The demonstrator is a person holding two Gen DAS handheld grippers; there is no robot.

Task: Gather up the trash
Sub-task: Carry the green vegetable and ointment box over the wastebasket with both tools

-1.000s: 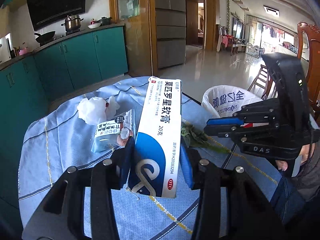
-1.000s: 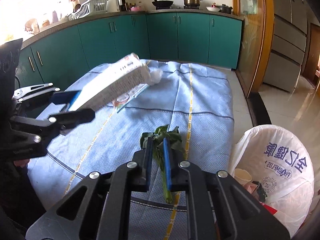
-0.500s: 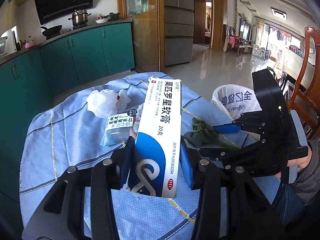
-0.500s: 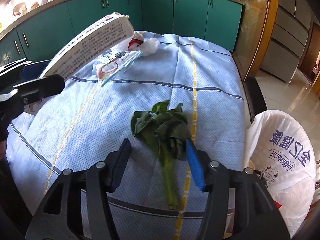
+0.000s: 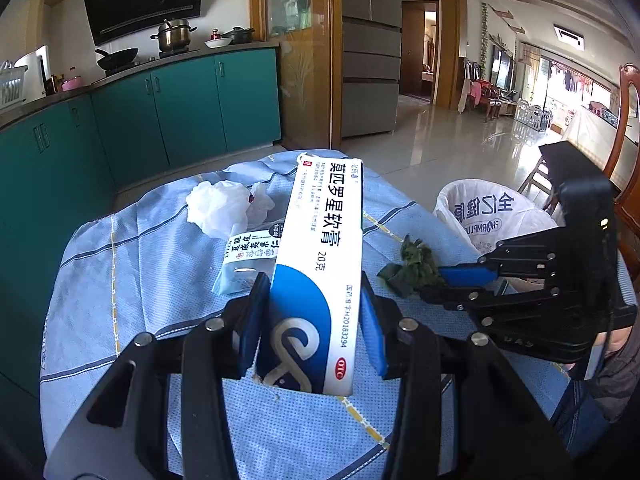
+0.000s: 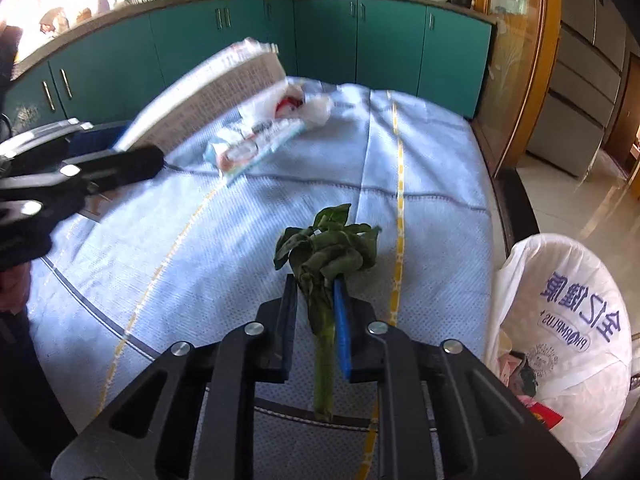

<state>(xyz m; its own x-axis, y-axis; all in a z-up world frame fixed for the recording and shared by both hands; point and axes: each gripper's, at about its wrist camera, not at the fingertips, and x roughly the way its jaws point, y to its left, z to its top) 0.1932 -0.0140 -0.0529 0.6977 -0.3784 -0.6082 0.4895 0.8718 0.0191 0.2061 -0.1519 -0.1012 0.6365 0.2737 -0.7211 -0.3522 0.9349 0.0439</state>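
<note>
A big table w/ a blue cloth (image 5: 132,264) is filling most of both views. Its cloth is showing yellow and dark lines.

Next biggest is the white trash bag (image 6: 568,320), standing open just past the table's edge on the right. It is wearing blue letters, and bits of trash are lying inside it.

The left claw (image 5: 312,320) is squeezing a long white & blue box (image 5: 324,256). Its 2 blue pads are pressing on both sides of the box's lower end, and the box is sticking up and away over the table. In the right wrist view the box is looking blurry, so its small print cannot be read there.

The right claw (image 6: 314,320) is pinching a limp green veggie (image 6: 328,252) by its stalk. The leaves are bunching up past the fingertips, and the stalk is hanging down between the 2 fingers, near the table edge by the bag.

Farther back on the cloth, a flat snack wrapper (image 5: 248,256) is lying just beside a crumpled white tissue (image 5: 220,208). Both are sitting well apart from the bag.
</note>
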